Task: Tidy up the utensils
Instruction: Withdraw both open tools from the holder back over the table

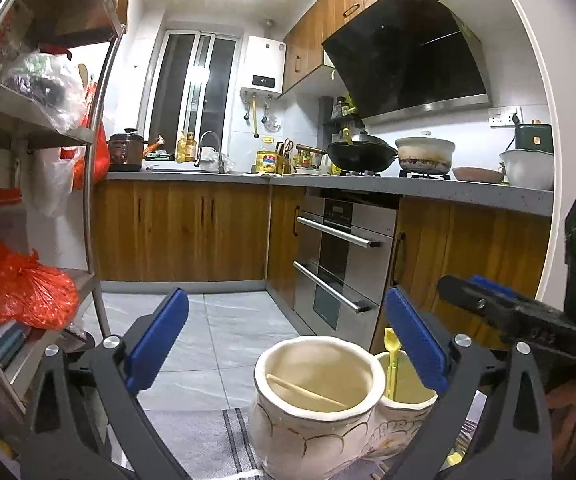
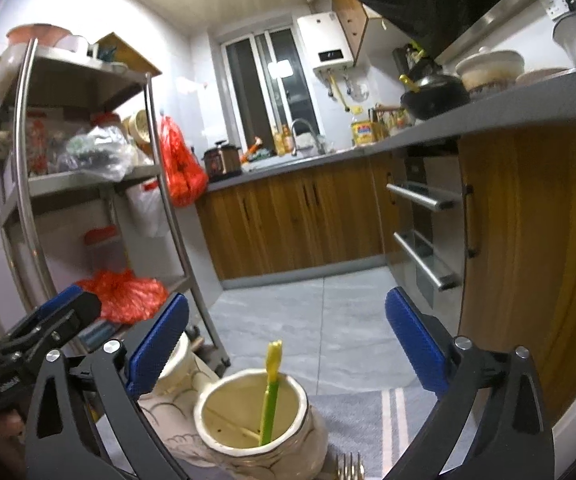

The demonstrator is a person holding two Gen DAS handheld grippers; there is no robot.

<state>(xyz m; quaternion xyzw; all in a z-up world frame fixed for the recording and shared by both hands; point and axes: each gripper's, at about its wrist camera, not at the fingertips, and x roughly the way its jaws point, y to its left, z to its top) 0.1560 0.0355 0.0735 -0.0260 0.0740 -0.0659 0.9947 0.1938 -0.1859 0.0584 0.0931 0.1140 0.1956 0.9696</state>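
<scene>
Claws (image 1: 288, 344) (image 2: 288, 344) agape; glossy, perhaps ceramic jars (image 1: 315, 404)

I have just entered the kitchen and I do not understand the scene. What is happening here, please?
A person holds two grippers above a double ceramic holder and is sorting utensils into it. The left gripper and the right gripper are both open and hold nothing. One cup has a wooden chopstick; the other has a yellow-green spoon. A fork lies below on the striped cloth, not yet stored.
</scene>
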